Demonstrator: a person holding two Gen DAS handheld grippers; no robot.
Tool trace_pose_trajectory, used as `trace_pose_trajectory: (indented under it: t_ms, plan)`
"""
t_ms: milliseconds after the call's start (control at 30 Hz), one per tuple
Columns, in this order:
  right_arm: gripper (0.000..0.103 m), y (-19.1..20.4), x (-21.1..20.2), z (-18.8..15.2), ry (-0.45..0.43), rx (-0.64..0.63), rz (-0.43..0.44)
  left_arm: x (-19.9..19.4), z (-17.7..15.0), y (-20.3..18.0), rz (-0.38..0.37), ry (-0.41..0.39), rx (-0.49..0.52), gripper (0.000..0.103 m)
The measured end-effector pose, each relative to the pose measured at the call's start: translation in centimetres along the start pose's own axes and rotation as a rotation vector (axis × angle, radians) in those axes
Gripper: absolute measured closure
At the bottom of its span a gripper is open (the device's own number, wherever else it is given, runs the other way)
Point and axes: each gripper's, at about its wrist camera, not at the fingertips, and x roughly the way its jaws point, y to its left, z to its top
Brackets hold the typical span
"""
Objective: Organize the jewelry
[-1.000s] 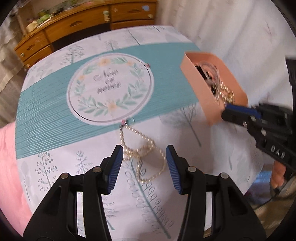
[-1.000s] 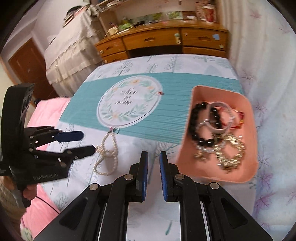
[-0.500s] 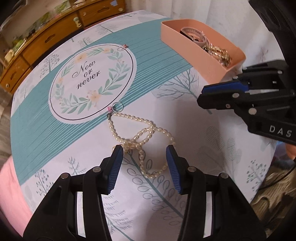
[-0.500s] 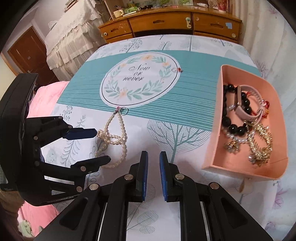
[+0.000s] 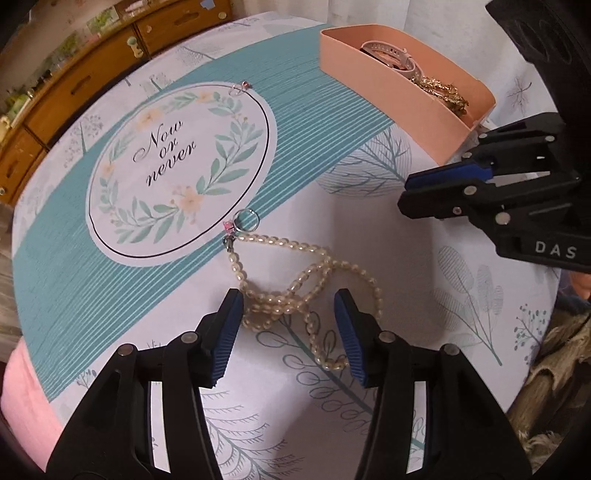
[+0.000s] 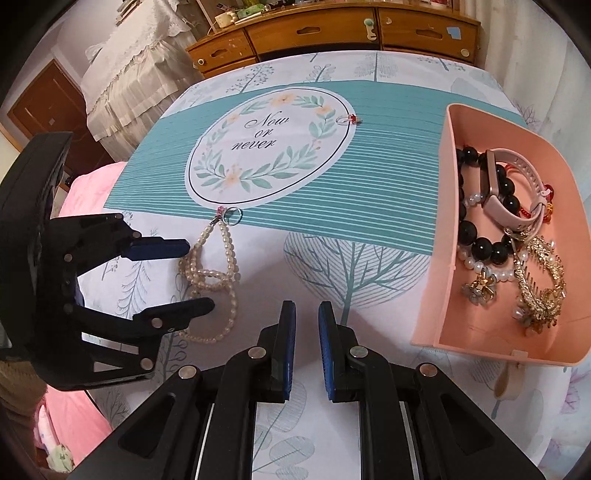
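A pearl necklace [image 5: 295, 288] lies in loose loops on the tablecloth, its clasp beside a small ring [image 5: 246, 220]. My left gripper [image 5: 288, 306] is open, its fingers on either side of the necklace's tangled middle, just above the cloth. The necklace [image 6: 212, 273] and the left gripper [image 6: 195, 275] also show in the right wrist view. My right gripper [image 6: 306, 314] is nearly shut and empty, hovering between the necklace and the pink tray [image 6: 448, 229]. The tray holds a black bead bracelet [image 6: 480, 243], a pink watch [image 6: 496, 192] and gold pieces [image 6: 539, 288].
A second small ring with a red stone [image 6: 349, 119] lies at the printed wreath's edge. A wooden dresser [image 6: 332, 33] stands beyond the table. A white-draped table [image 6: 129, 77] stands at far left. The table's edge is close on the near side.
My left gripper has moved forward and down until its open fingers straddle the necklace. My right gripper has drawn back a little and stayed nearly shut.
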Motion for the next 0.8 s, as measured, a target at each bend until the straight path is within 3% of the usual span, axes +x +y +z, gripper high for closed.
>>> trace_pose_trajectory:
  t_ms: [200,300,433,567,800]
  plan:
    - [0.09,0.0,0.8,0.2,0.01,0.006,0.007,0.1,-0.1,0.0,-0.014,0.011,-0.007,0.057]
    - [0.09,0.0,0.9,0.3,0.008,0.009,0.009,-0.1,0.0,-0.4,-0.007,-0.002,-0.011,0.084]
    - [0.09,0.2,1.1,0.5,0.006,0.008,0.013,-0.2,-0.1,-1.0,0.015,-0.006,-0.017,0.088]
    - [0.09,0.5,0.9,0.6,-0.004,0.002,0.018,-0.6,-0.6,-0.8,0.023,-0.028,-0.105,0.09]
    - [0.09,1.8,0.9,1.9,-0.029,-0.029,0.023,-4.8,-2.8,1.7,-0.03,-0.161,-0.338,0.096]
